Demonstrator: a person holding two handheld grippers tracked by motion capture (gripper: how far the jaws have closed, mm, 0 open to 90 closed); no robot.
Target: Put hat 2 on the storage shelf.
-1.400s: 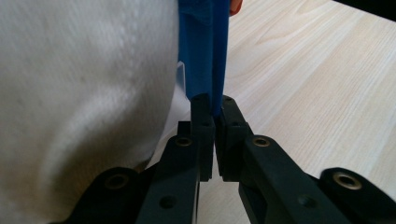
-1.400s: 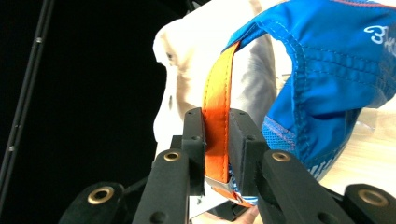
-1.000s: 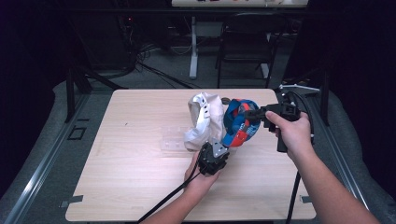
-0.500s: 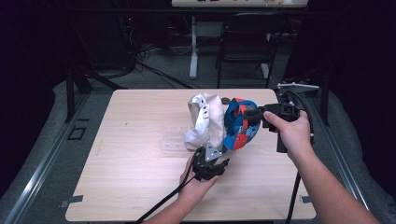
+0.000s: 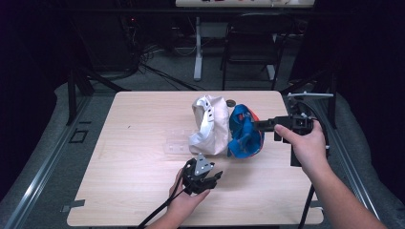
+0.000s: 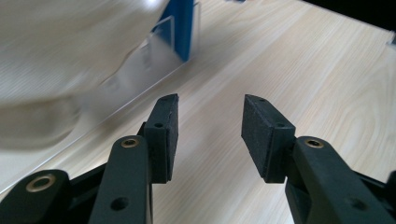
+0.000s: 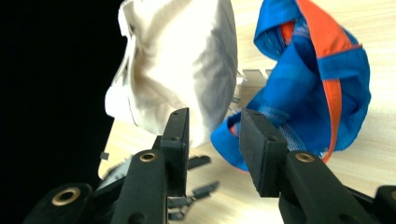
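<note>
A wooden table takes up the middle of the high view, with dark floor and a chair beyond its far edge. Near the table's centre a white cap stands propped up, and a blue cap with orange trim sits just beside it on the right, the two touching or nearly so. A clear plastic stand lies flat on the wood at the white cap's left foot; in the left gripper view it appears as a blurred clear wall with blue showing behind it.

The right gripper is held level at the table's right side, its tip against the blue cap's right edge. In the right gripper view its jaws stand apart, released, with the blue cap ahead and the white cap to the left; whether a pad actually touches the cloth is hard to tell.

The left gripper rests low over the near part of the table, well short of the caps. Its jaws are spread and hold nothing, bare wood between them.
</note>
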